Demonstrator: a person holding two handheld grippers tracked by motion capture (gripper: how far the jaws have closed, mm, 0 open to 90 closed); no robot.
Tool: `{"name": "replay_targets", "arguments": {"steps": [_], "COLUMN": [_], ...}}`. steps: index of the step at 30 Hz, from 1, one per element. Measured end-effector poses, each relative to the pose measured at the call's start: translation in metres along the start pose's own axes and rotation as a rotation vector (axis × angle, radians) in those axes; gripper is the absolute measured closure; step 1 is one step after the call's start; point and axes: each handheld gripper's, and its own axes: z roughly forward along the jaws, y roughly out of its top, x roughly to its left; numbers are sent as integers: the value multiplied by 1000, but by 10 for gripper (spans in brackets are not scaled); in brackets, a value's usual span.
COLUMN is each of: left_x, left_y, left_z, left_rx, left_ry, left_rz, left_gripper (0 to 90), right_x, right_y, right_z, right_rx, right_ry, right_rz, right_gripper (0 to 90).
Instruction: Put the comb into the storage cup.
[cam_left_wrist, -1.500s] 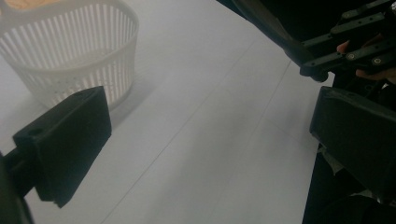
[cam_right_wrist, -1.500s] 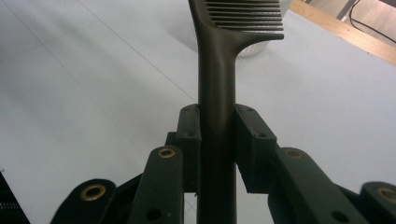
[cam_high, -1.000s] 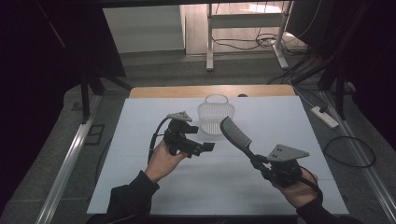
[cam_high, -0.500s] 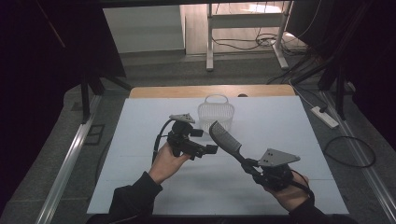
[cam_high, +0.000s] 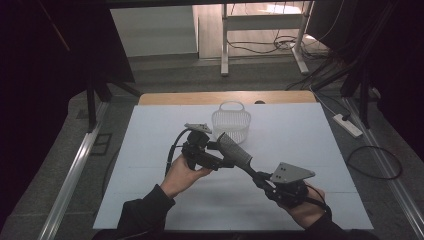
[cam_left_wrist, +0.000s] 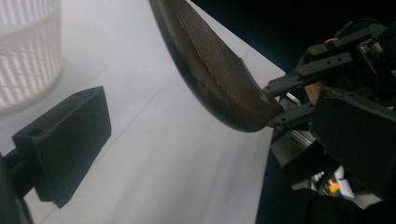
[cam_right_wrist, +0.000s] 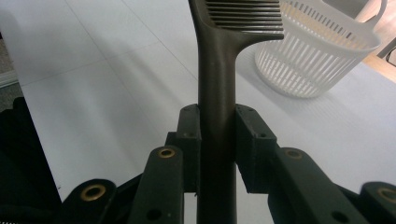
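White table carries a basket at twelve o'clock. Since a second ago the right gripper, clamped on the comb handle, has carried it toward ten o'clock, its head now beside the left gripper's parted jaws, likely for a handover. Comb axis runs four to ten, teeth end at ten.

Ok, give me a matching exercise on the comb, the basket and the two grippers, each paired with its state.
Things:
1. comb
2. basket
3. left gripper
4. right gripper

States:
A. standing empty at the far side of the table
B. jaws open, nothing between them
C. clamped by its handle, teeth end raised
D. shut on a dark handle

Pairs: 1-C, 2-A, 3-B, 4-D
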Motion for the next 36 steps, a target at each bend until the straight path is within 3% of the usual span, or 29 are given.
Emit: {"name": "replay_targets", "arguments": {"steps": [3, 9, 19, 28, 31, 36], "left_x": [0, 0, 6, 10, 13, 14], "left_y": [0, 0, -2, -5, -6, -7], "left_z": [0, -3, -4, -4, -3, -2], "left_rx": [14, 12, 2, -23, -29, -36], "left_ry": [-7, -56, -158, -235, -266, -275], "left_rz": [-2, -16, -83, -125, -159, -180], "left_gripper": [68, 360, 675, 787, 817, 832], "right_x": [1, 1, 2, 3, 4, 3], "right_y": [0, 0, 0, -1, -1, -2], "right_z": [1, 0, 1, 3, 5, 7], "right_rx": [1, -6, -7, -3, 0, 4], "right_ry": [0, -6, -15, -19, -31, -32], "right_rz": [-6, -12, -28, -46, -56, -56], "right_gripper": [723, 723, 723, 721, 721, 714]}}
